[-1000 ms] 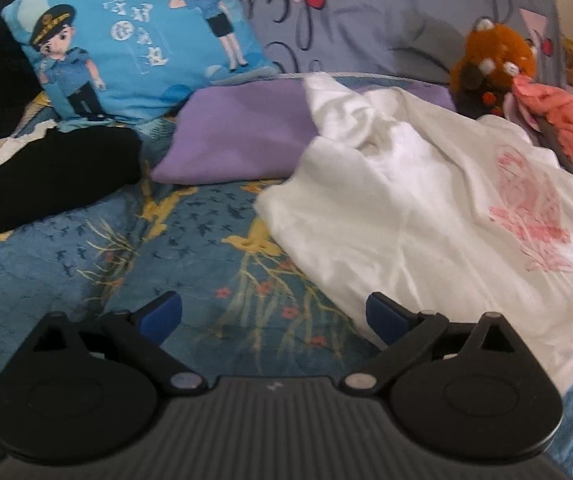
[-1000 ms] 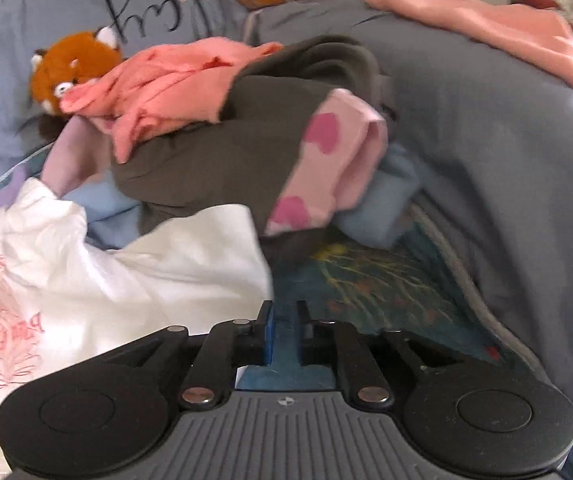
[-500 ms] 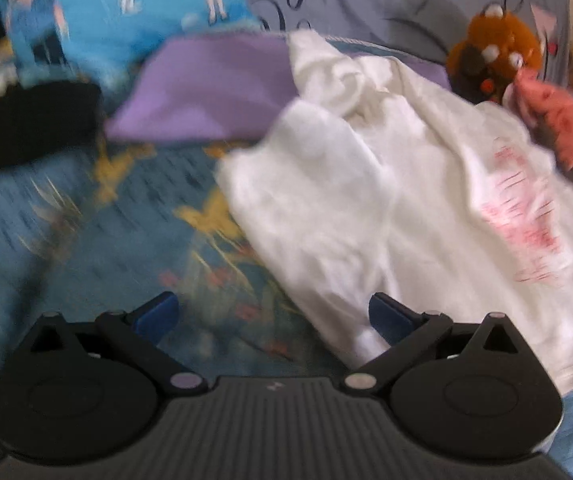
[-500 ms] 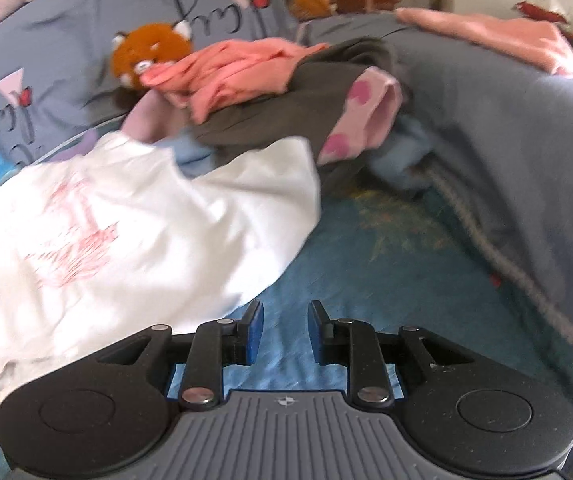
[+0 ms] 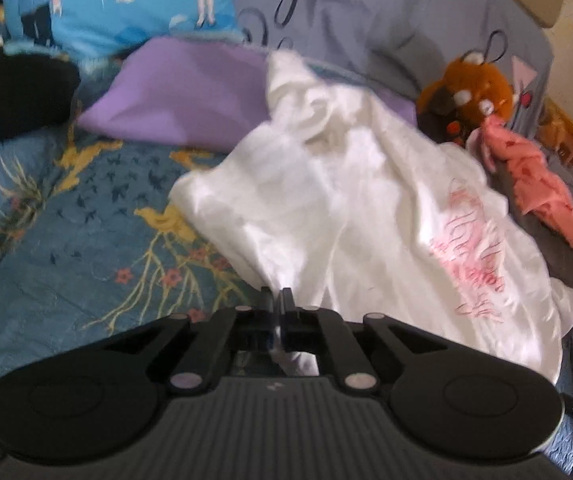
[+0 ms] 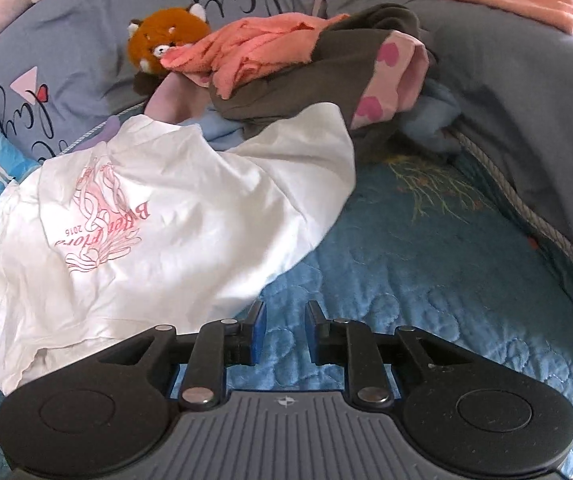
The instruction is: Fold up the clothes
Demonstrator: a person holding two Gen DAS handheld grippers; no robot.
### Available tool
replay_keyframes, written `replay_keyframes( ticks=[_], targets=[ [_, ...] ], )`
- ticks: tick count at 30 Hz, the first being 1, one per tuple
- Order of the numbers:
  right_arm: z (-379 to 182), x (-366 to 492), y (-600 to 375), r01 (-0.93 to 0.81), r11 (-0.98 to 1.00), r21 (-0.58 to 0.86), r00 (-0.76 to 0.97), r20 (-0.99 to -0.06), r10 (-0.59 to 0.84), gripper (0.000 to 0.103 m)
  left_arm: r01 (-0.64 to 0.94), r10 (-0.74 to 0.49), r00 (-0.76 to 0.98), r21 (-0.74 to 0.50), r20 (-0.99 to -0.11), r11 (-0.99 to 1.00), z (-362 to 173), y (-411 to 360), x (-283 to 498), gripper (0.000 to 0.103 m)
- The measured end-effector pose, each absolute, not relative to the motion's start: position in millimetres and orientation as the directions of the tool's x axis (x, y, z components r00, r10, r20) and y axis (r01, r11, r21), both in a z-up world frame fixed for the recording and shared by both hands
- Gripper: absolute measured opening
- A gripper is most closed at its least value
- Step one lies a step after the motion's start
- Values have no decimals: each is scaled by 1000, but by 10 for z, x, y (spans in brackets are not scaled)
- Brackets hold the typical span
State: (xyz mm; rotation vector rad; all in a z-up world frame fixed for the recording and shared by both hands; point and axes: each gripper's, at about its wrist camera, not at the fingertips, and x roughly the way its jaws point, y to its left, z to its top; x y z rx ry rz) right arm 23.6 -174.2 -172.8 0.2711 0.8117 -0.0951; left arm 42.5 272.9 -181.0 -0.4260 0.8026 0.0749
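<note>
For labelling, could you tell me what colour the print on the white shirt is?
Pink-red print, clearest in the right wrist view.

Blue quilted bedspread [image 6: 426,280], stitched with yellow branches and small flowers, covers the bed. Purple pillow [image 5: 190,92] lies at the head, just below a cyan cartoon-print cushion [image 5: 118,4] showing uniformed figures. Grey-blue pillow [image 5: 366,20] with black script and pink triangles stands behind. Orange plush red panda [image 6: 166,36] leans against that pillow. Black bundle of fabric [image 5: 14,96] rests at the far left edge, beside the purple pillow. Grey-blue duvet [image 6: 526,92] with corded trim is heaped along the right side.
</note>
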Motion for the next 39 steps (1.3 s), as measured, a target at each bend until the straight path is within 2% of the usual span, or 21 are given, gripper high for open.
replay_keyframes(
  ticks=[3, 8, 14, 21, 24, 27, 28, 29, 32, 35, 39],
  targets=[
    [-1723, 207, -1788, 200, 957, 210, 689, -724, 14, 20, -244, -99, 746, -408, -658, 880, -1643, 2799, 274, 2],
    [-1708, 158, -1856, 212, 951, 227, 700, -714, 14, 20, -347, -30, 787, -483, -616, 804, -1394, 3070, -146, 2],
    [-1754, 107, -1865, 203, 947, 249, 692, -721, 41, 20, -548, 210, 724, -363, -657, 754, -1125, 3300, -789, 2],
    [-1752, 88, -1755, 137, 946, 293, 694, -710, 119, 20, -634, 317, 618, -218, -719, 742, -1179, 3327, -973, 2],
    [-1739, 108, -1760, 111, 933, 343, 703, -691, 170, 24, -638, 321, 613, -212, -722, 740, -1208, 3350, -959, 2],
    [-1799, 157, -1815, 113, 877, 466, 693, -670, 267, 29, -604, 251, 639, -272, -727, 749, -1261, 3368, -969, 2],
    [-1829, 171, -1831, 117, 853, 508, 687, -662, 300, 30, -583, 217, 650, -295, -728, 757, -1283, 3357, -955, 10],
    [-1862, 178, -1839, 125, 832, 540, 683, -655, 323, 32, -566, 186, 657, -315, -730, 761, -1307, 3337, -938, 24],
    [-1978, 205, -1843, 156, 764, 626, 665, -638, 387, 40, -543, 121, 669, -371, -733, 754, -1379, 3252, -901, 55],
    [-2101, 225, -1850, 198, 672, 714, 652, -608, 453, 44, -533, 39, 689, -469, -723, 704, -1483, 3241, -895, 68],
    [-2191, 280, -1821, 228, 617, 753, 668, -582, 463, 44, -539, -74, 700, -594, -710, 597, -1717, 3317, -897, 68]
  ],
)
